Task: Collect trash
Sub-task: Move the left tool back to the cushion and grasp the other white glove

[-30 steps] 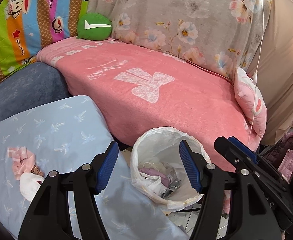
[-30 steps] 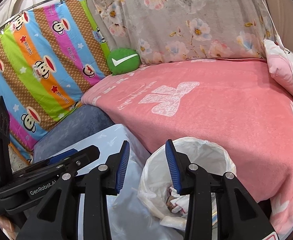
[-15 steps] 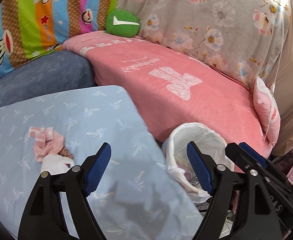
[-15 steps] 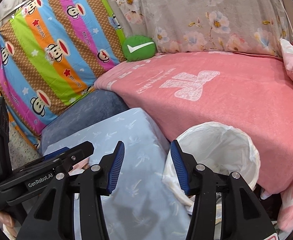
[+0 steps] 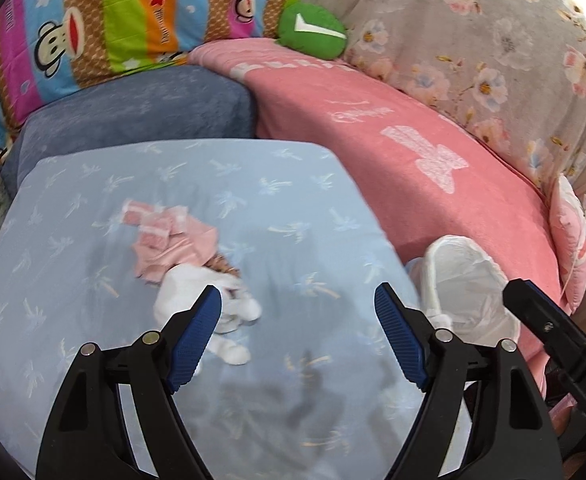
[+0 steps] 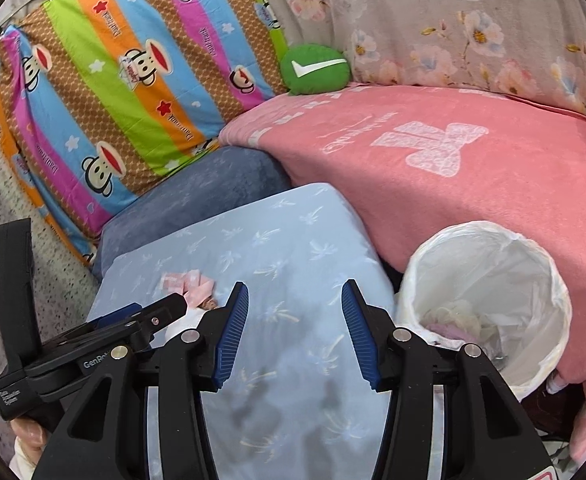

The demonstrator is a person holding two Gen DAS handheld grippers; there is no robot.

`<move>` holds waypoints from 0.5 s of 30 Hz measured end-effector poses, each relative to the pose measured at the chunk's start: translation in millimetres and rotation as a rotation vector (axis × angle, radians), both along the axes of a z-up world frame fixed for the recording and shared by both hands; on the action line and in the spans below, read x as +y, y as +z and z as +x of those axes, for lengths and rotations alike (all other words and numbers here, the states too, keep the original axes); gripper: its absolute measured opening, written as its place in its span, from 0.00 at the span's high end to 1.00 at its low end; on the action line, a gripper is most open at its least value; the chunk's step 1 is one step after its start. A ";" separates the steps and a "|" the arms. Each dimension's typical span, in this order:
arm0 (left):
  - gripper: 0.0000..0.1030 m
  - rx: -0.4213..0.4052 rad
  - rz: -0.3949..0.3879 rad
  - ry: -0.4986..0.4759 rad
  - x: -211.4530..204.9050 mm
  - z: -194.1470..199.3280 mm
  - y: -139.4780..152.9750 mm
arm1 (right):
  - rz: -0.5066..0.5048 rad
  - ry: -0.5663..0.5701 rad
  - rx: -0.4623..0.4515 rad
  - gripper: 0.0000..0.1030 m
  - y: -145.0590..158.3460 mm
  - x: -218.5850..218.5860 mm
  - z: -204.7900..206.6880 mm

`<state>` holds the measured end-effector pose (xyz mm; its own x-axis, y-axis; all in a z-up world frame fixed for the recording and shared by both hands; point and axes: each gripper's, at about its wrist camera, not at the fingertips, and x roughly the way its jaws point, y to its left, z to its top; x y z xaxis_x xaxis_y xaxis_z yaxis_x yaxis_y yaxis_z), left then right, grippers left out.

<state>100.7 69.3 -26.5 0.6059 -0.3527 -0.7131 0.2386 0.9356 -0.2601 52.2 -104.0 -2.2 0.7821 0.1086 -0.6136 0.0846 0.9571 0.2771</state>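
Trash (image 5: 197, 264) lies near the middle of the pale blue cushion (image 5: 293, 208): a crumpled pink wrapper (image 5: 165, 236) touching a white tissue wad (image 5: 197, 304), with a small brown scrap between them. Largest around it, the pink blanket (image 6: 473, 168) covers the sofa seat beyond the cushion's right edge, and a striped monkey-print pillow (image 6: 113, 80) leans behind. A white-lined bin (image 6: 505, 276) stands just off the cushion's right corner, against the blanket; it holds crumpled tissue and a purplish scrap at the bottom. A green round cushion (image 5: 313, 32) sits at the blanket's back edge. The left gripper (image 5: 297, 336) hangs spread wide and empty just beside the tissue wad. The right gripper (image 6: 293, 336) is parted and empty over bare cushion.
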 end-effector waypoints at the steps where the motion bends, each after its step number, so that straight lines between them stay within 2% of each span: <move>1: 0.27 0.009 0.001 0.012 5.7 1.8 -4.0 | 0.000 0.008 0.006 0.53 -2.2 4.2 2.6; 15: 0.27 0.172 0.010 0.133 62.0 41.6 -76.1 | 0.000 0.080 0.102 0.53 -48.3 56.2 50.3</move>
<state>142.2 131.2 -102.6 0.5159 -0.2707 -0.8127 0.0662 0.9585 -0.2773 102.4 -47.8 -50.5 0.7047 0.1680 -0.6894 0.0356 0.9620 0.2709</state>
